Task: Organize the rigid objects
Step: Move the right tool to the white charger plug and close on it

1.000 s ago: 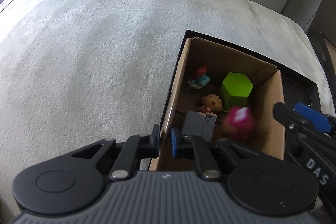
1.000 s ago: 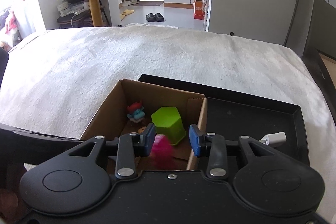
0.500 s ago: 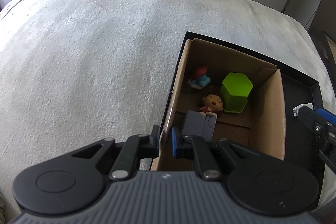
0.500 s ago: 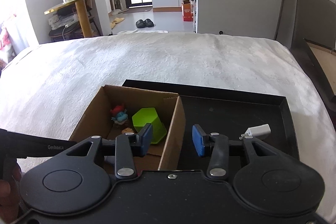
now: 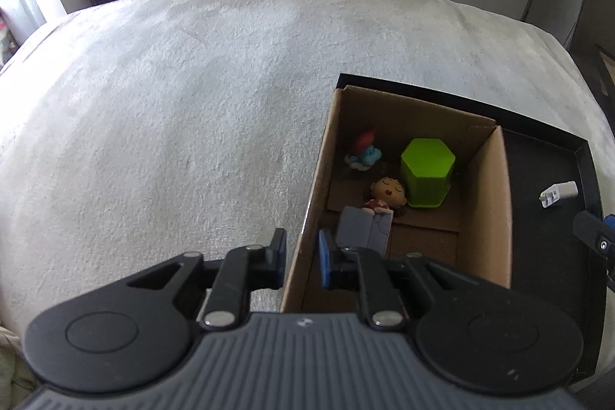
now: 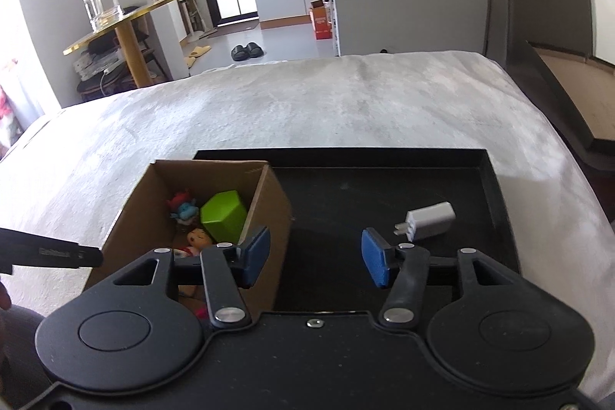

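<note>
An open cardboard box stands at the left end of a black tray. Inside are a green hexagonal block, a blue and red figurine, a small doll and a grey block. My left gripper straddles the box's near left wall. Its jaws are opening, with a small gap on each side of the wall. My right gripper hangs over the tray, to the right of the box. Its jaws are opening with nothing between them. A white charger plug lies on the tray floor beyond its right finger.
The tray rests on a pale plush bed cover that stretches left and far. A dark headboard panel rises on the right. Beyond the bed are a gold table and slippers on the floor.
A pink toy was dropping from the right gripper into the box. That gripper has since moved right over the tray and spread wider. The left jaws have eased off the box wall.
</note>
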### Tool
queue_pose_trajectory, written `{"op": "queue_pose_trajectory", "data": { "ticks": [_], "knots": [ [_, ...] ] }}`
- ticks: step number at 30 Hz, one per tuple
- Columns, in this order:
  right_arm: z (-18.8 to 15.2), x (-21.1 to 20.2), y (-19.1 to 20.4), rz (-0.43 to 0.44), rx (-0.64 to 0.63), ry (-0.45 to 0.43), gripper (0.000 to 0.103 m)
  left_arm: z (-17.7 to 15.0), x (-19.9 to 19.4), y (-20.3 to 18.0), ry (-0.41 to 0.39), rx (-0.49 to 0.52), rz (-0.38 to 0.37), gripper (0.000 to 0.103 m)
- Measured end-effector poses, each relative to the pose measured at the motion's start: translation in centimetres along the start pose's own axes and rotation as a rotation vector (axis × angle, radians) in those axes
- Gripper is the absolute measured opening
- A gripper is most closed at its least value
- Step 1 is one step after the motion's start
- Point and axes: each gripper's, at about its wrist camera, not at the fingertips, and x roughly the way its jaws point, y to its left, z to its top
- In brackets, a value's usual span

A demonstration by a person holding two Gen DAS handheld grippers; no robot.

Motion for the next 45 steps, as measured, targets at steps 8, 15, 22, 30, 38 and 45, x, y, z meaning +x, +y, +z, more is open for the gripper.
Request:
{"op": "queue_pose_trajectory", "data": {
  "ticks": [8, 15, 22, 30, 38, 45],
  "knots": [
    [-0.3, -0.5, -3.9, -0.007, 0.049, -0.021, 0.063, 0.2, -2.2, -1.4, -0.054, 0.006, 0.045, 0.062],
    [0.1, 0.0, -7.0, -0.010, 0.042, -0.051, 0.080, 0.0, -2.9, -2.9, -0.080, 0.051, 0.119, 0.074],
    [0.5, 1.4, -9.0, 0.017, 0.027, -0.043, 0.088, 0.1, -2.9, -3.9, -0.080, 0.082, 0.182, 0.075],
    [-0.5, 3.4, -11.1, 0.076, 0.072, -0.039, 0.089, 0.9, -2.2, -5.2, -0.033, 0.124, 0.257, 0.075],
    [-1.1, 5.4, -12.2, 0.098, 0.098, -0.027, 0.089, 1.9, -2.2, -6.6, -0.023, 0.134, 0.321, 0.075],
    [-1.4, 7.0, -12.1, 0.092, 0.083, -0.038, 0.088, 2.6, -1.7, -8.7, -0.022, 0.144, 0.333, 0.075]
  ]
}}
